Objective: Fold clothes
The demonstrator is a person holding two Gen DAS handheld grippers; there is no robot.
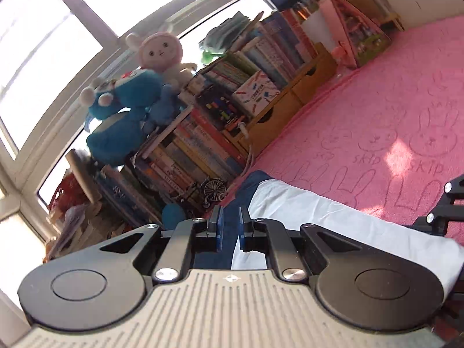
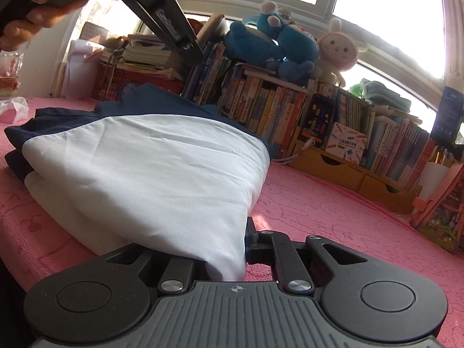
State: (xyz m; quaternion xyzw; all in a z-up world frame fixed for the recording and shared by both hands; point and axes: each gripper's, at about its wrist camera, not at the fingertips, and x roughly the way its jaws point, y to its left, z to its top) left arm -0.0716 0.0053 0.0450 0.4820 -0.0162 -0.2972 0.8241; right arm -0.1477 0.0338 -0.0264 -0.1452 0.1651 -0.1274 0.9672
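Observation:
A folded white and navy garment (image 2: 159, 159) lies on the pink bunny-print blanket (image 2: 333, 203). My right gripper (image 2: 235, 232) sits low at its near corner. White cloth fills its jaws and covers the left finger, and only the right finger (image 2: 250, 232) shows. My left gripper (image 1: 231, 223) hovers above the garment's (image 1: 304, 211) navy edge with a narrow gap between its blue pads and nothing held. From the right wrist view, that left gripper (image 2: 188, 43) is raised at the top left in a person's hand (image 2: 34, 5). Part of the right gripper (image 1: 446, 203) shows at the right edge.
Rows of books (image 2: 275, 107) on low wooden drawers (image 2: 333, 165) line the far side under a bright window. Blue and pink plush toys (image 2: 290, 43) sit on top. A pink toy box (image 1: 356, 32) stands at the blanket's edge. A glass (image 2: 10, 72) stands far left.

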